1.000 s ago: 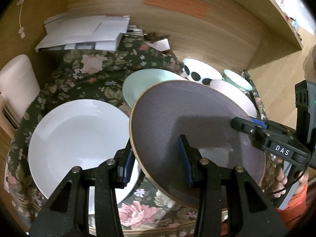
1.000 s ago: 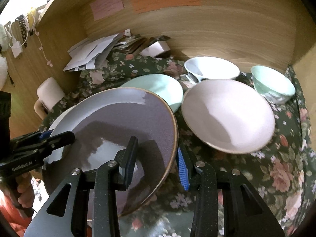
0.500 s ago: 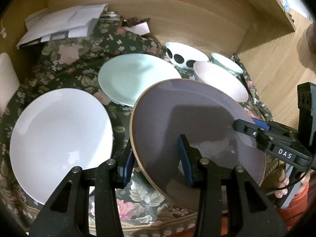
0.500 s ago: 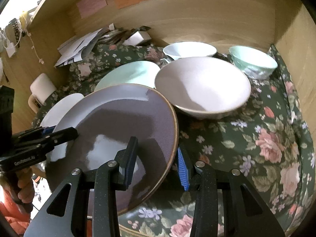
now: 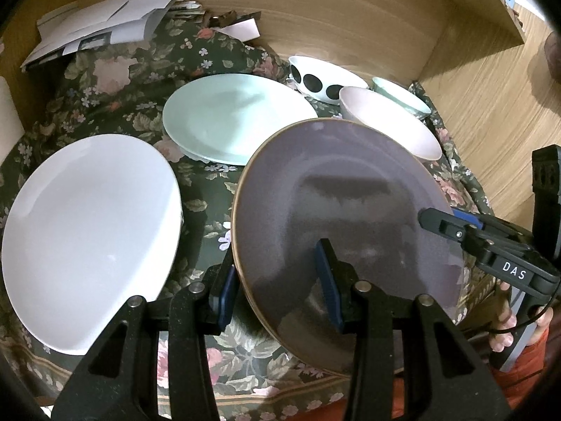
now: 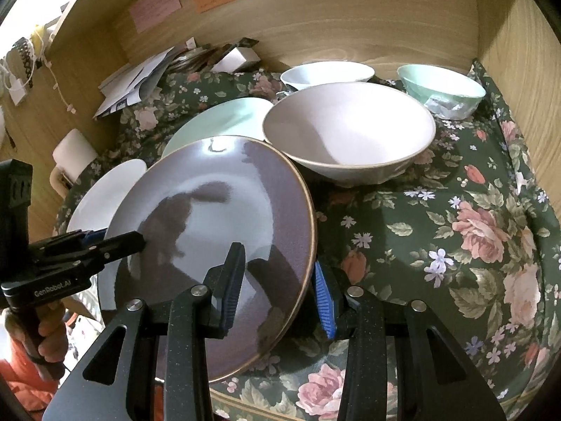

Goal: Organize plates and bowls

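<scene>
A purple-grey plate (image 5: 350,193) with a tan rim is held tilted over the front of the floral cloth between both grippers. My left gripper (image 5: 277,287) is shut on its near left rim, one blue pad over the face and one under. My right gripper (image 6: 277,289) is shut on the right rim (image 6: 308,210) in the same way. Each gripper shows in the other's view: the right one (image 5: 438,221), the left one (image 6: 122,242). To the left lies a large white plate (image 5: 91,228), with a mint plate (image 5: 231,115) behind it. I cannot tell whether the purple plate touches the cloth.
A pink bowl (image 6: 347,129), a white dotted bowl (image 5: 322,77) and a mint bowl (image 6: 441,91) stand at the back right on the floral cloth (image 6: 455,228). Loose papers (image 5: 105,31) lie at the back left. Wooden walls (image 6: 350,28) close in the back and right.
Both grippers have sunk with the purple plate towards the cloth and moved a little forward. The white and mint plates now show more fully beside it. Both grips are unchanged.
</scene>
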`<state>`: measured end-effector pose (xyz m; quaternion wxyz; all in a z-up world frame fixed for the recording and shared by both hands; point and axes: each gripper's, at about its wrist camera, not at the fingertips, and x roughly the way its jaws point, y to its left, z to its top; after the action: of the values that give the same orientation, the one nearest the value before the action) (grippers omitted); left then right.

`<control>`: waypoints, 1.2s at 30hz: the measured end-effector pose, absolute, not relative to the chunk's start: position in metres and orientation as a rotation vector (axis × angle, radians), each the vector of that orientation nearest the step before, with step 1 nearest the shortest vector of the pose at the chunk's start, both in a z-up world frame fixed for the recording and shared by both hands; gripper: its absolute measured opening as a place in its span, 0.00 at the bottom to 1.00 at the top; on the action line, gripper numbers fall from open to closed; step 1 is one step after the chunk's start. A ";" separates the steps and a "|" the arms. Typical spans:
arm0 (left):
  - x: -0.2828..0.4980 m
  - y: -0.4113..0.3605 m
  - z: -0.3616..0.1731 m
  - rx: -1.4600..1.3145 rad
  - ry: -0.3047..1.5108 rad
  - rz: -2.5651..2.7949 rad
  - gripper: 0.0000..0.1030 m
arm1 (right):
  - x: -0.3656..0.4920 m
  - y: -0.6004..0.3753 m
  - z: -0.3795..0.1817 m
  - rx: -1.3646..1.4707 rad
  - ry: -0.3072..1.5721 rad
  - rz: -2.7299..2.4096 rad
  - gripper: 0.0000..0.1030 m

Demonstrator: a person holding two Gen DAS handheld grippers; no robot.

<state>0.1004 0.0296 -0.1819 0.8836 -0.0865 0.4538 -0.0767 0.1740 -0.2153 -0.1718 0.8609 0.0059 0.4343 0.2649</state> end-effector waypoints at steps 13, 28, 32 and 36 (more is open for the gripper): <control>0.104 0.028 -0.197 -0.174 0.989 -0.144 0.41 | 0.183 -0.217 -0.192 0.037 0.971 0.542 0.33; 0.119 0.018 -0.198 -0.152 0.985 -0.141 0.40 | 0.188 -0.224 -0.184 -0.021 0.958 0.491 0.36; 0.117 0.023 -0.190 -0.148 0.954 -0.122 0.42 | 0.186 -0.227 -0.168 -0.033 0.917 0.487 0.36; 0.114 0.031 -0.181 -0.159 0.925 -0.105 0.46 | 0.181 -0.222 -0.154 -0.055 0.871 0.500 0.41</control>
<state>0.1136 0.0307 -0.1808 0.8906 -0.0766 0.4454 -0.0505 0.1807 -0.2225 -0.1535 0.8762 -0.0262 0.4173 0.2395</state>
